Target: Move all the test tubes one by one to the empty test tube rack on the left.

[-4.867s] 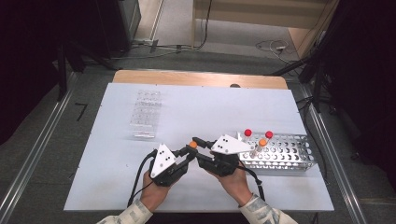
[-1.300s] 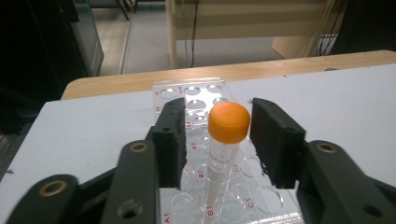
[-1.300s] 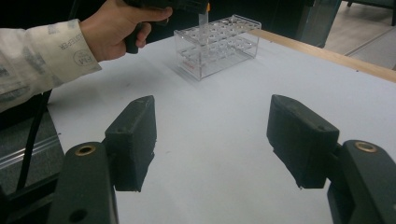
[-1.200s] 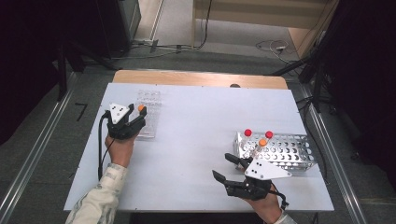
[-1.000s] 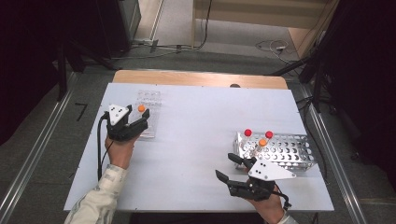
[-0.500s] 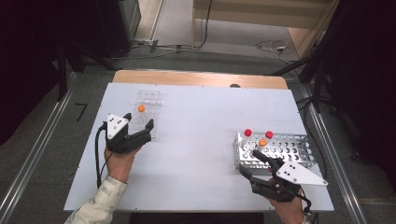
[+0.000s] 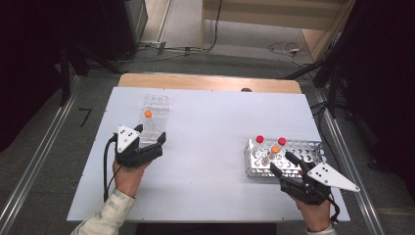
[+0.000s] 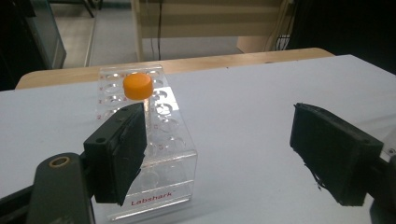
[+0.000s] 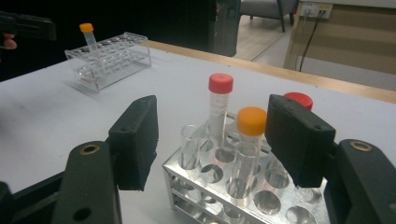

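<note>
In the high view, the left gripper [image 7: 149, 147] lies low over the white surface [image 7: 210, 142], held from below by a hand in a pale sleeve, its tips at the near end of the clear plastic tube rack [image 7: 154, 117], where one orange-capped tube [image 7: 148, 113] stands. The right gripper [image 7: 286, 164] points at the near edge of the perforated metal tube rack [image 7: 286, 156], which holds two red-capped tubes and one orange-capped one.

In the left gripper view, the clear rack's front wall reads "Labshark" [image 8: 152, 201] in red. The fingers [image 8: 116, 154] have just been opening; they stand wide, one over the rack's near corner, gripping nothing.

In the right gripper view, the fingers [image 9: 135, 140] stand wide apart, empty, with the orange-capped clear tube [image 9: 250, 140] in the metal rack just beyond them.
</note>
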A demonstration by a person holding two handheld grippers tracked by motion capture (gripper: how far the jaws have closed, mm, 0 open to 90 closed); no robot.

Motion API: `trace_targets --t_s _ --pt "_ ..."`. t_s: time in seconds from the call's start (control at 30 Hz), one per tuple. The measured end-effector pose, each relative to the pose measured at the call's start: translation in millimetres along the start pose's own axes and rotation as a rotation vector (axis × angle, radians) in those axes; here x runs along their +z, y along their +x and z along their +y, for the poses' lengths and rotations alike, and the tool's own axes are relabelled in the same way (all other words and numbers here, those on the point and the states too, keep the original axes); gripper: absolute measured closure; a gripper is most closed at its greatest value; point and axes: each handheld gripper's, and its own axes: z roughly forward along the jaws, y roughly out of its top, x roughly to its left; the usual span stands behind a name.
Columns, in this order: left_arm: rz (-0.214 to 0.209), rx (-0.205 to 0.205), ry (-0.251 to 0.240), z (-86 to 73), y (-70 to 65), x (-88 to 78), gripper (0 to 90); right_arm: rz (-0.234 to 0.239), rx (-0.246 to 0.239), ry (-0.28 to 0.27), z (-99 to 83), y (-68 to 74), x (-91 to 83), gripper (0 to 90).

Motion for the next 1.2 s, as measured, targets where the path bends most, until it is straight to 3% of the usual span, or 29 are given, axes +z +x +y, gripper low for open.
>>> trace_targets --t_s 0.2,0.7,1.2 --pt "0.0 0.004 -0.003 0.2 -0.9 -0.8 19.1 -0.018 0.008 0.02 -6.2 -4.7 5.4 35.1" --pt "-0.009 0.014 -0.001 -1.0 -4.9 0.4 17.8 -0.056 0.02 0.051 -24.9 -17.1 24.3 58.6" --pt "-0.012 0.017 0.003 -1.4 -6.1 0.5 17.8 -0.063 -0.003 0.07 -26.5 -13.8 27.4 72.2"
